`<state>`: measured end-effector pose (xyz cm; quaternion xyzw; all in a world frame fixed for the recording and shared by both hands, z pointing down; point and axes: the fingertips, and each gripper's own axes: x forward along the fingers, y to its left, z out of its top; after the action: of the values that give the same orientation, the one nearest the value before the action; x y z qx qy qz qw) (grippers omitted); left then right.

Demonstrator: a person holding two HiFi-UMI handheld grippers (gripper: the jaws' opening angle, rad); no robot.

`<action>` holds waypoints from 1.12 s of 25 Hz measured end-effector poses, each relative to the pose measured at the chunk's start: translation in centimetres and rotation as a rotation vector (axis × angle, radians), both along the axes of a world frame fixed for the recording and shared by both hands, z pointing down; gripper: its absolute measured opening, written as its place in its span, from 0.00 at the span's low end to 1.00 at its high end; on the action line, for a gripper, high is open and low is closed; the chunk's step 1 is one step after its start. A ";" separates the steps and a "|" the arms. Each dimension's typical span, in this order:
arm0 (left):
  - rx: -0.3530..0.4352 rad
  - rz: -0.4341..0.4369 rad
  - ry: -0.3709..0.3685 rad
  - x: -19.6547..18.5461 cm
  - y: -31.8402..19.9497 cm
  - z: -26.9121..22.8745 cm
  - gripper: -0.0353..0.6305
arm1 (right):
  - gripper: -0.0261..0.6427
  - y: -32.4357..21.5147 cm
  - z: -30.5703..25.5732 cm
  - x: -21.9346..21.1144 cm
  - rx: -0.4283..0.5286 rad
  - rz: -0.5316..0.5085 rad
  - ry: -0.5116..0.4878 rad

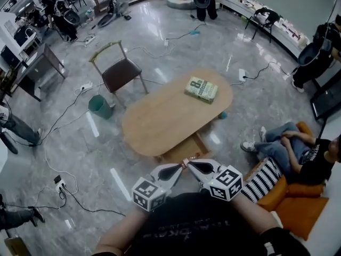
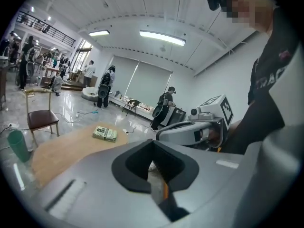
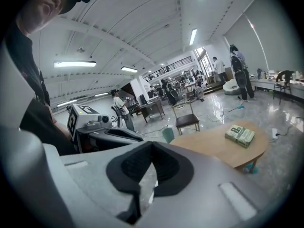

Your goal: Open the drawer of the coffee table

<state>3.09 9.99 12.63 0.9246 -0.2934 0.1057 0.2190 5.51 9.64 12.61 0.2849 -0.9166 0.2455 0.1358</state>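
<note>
The left gripper point(image 1: 179, 168), grey-bodied with black jaws and a marker cube, is held up in front of the person's dark shirt. Its jaws are seen pressed together with nothing between them. The right gripper point(image 1: 194, 166) is carried just beside it, tip almost against tip, and its jaws too are closed all the way on nothing.

Just ahead of and below both tips, the shallow light wooden drawer point(image 1: 184, 149) is seen drawn out from under the near edge of the light wooden oval coffee table point(image 1: 154, 124). It is touched by neither gripper. Farther ahead of the right gripper, a green rectangular book point(image 1: 201, 89) is laid flat on the tabletop near its far end.

Beyond the table, ahead and to the left of the left gripper, a wooden-framed chair with a dark brown seat point(image 1: 120, 72) is stood on the glossy grey floor point(image 1: 213, 41). A teal plastic bin point(image 1: 99, 106) is placed just beside it.

Off to the right of the right gripper, a person in jeans point(image 1: 290, 148) is seated on an orange cushion point(image 1: 298, 207). A black-and-white striped pillow point(image 1: 264, 179) is laid nearer the gripper.
</note>
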 end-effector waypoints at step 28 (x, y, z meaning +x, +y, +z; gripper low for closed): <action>-0.055 -0.090 0.016 -2.5 0.5 0.5 0.06 | 0.04 0.7 1.2 -1.8 -0.068 -0.066 0.001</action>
<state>0.62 10.53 13.14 0.9048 -0.3300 0.0961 0.2513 3.70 10.38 13.84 0.2498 -0.9166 0.2717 0.1540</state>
